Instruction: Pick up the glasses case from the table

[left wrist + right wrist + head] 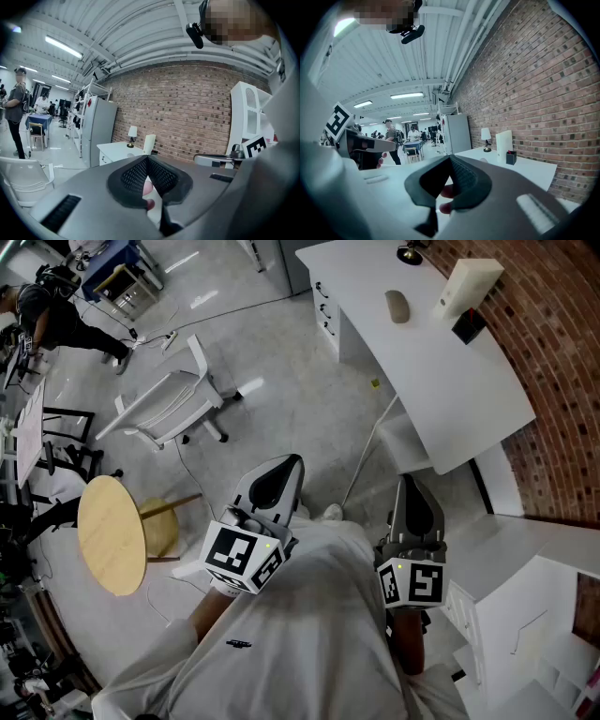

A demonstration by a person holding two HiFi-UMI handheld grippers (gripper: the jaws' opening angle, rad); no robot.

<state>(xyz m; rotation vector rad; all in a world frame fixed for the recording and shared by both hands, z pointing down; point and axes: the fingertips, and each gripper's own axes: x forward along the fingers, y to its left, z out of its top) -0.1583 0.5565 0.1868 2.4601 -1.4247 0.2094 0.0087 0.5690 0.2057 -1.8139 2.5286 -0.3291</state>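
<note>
Closest in, the person's white shirt point(309, 634) fills the bottom of the head view, with both tools held out in front of it over the floor point(291, 362). The left tongs point(284, 468) are at about eleven o'clock from the chest and the right tongs point(410, 486) at about one. Each pair is closed right up, tips meeting in a point, with nothing caught between them (only the person's own fingers show behind the pads).

The glasses case point(397, 306), which I take to be the tan oval, lies flat on the white table point(450, 399) up at one o'clock, well apart from both tongs. Near it, toward two o'clock, stand a tall white box point(467, 285) and a small black pot point(468, 326), with a lamp point(409, 253) at the table's far end. A white chair point(173, 404) stands off at ten o'clock, out of the way.

By my reading the task has barely begun: this is the approach, nothing is touched yet. The next move calls for stepping up to the table, carrying one pair of tongs (the right looks handier) out over the case, spreading it wide enough to straddle the case across its narrow side, then closing and lifting.
</note>
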